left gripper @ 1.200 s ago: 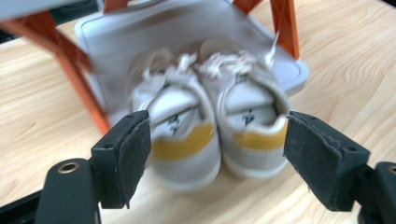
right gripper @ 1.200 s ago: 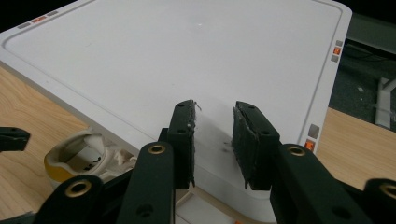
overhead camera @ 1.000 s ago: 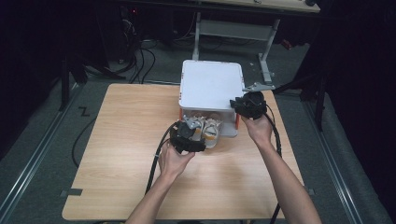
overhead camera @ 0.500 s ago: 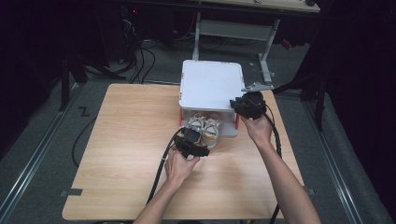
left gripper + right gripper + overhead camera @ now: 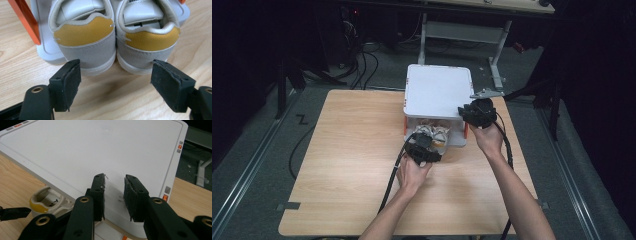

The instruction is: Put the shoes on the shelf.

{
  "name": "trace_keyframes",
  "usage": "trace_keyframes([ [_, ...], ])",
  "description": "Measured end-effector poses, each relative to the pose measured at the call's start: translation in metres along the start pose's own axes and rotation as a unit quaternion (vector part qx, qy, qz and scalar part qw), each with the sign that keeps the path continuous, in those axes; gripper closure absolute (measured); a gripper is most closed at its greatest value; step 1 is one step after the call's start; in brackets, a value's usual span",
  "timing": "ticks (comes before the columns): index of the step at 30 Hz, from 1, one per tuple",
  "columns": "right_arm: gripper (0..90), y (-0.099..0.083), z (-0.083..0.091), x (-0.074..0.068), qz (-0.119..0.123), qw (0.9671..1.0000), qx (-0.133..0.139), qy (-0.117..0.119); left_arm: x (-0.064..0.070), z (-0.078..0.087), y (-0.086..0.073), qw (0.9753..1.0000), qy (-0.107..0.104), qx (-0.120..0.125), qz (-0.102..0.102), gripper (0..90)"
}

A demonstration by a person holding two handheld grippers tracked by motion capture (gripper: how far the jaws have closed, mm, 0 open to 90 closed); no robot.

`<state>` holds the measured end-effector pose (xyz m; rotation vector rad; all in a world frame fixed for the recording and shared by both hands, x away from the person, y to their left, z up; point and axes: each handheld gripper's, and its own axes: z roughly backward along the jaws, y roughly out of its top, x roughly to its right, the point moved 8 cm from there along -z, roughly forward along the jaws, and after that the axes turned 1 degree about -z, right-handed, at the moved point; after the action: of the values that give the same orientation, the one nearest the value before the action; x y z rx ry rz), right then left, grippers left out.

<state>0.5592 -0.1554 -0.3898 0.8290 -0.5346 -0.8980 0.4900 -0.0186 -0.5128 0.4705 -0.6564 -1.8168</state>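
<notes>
Left gripper view: illegible black print on shoes' [image 5: 112, 37] tongues.

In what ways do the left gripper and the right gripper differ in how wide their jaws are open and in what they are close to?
The left gripper has its jaws spread wide, while the right gripper keeps only a narrow gap. The left gripper faces the heels of the pair of white shoes with yellow heel patches; the right gripper is over the near corner of the white plastic box lid. Both have black padded jaws and grip nothing.

Wooden table [image 5: 352, 165], white box [image 5: 437, 92], pair of shoes [image 5: 112, 45]
</notes>
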Motion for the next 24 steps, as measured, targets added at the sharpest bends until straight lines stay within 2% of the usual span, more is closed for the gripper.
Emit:
trace_keyframes([
  [2,69.8,0.000,0.000,0.000,-0.001,1.0000,0.000,0.000,0.001,-0.002,0.003,1.0000,0.001,0.003,0.007,25.4],
  [5,69.9,0.000,0.000,0.000,-0.001,1.0000,-0.001,0.000,0.002,-0.008,0.009,0.9995,-0.001,0.015,0.029,27.0],
  [11,69.9,0.000,0.000,0.000,-0.001,1.0000,0.000,0.001,0.004,-0.016,0.017,0.9989,0.010,0.023,0.039,28.3],
  [14,69.9,0.000,0.000,0.000,0.001,1.0000,-0.001,0.001,0.005,-0.021,0.023,0.9990,0.017,0.024,0.035,29.4],
  [16,69.8,0.000,0.000,0.000,0.001,1.0000,-0.001,0.002,0.004,-0.024,0.026,0.9987,0.018,0.028,0.039,30.1],
  [17,69.8,0.000,0.000,0.000,0.000,1.0000,0.000,0.002,0.004,-0.028,0.029,0.9982,0.021,0.032,0.046,30.5],
  [22,69.8,0.000,0.000,0.000,-0.001,1.0000,0.000,0.003,0.005,-0.035,0.036,0.9975,0.034,0.040,0.047,31.7],
  [24,69.8,0.000,0.000,0.000,0.000,1.0000,0.000,0.002,0.006,-0.038,0.037,0.9966,0.039,0.050,0.053,34.3],
])
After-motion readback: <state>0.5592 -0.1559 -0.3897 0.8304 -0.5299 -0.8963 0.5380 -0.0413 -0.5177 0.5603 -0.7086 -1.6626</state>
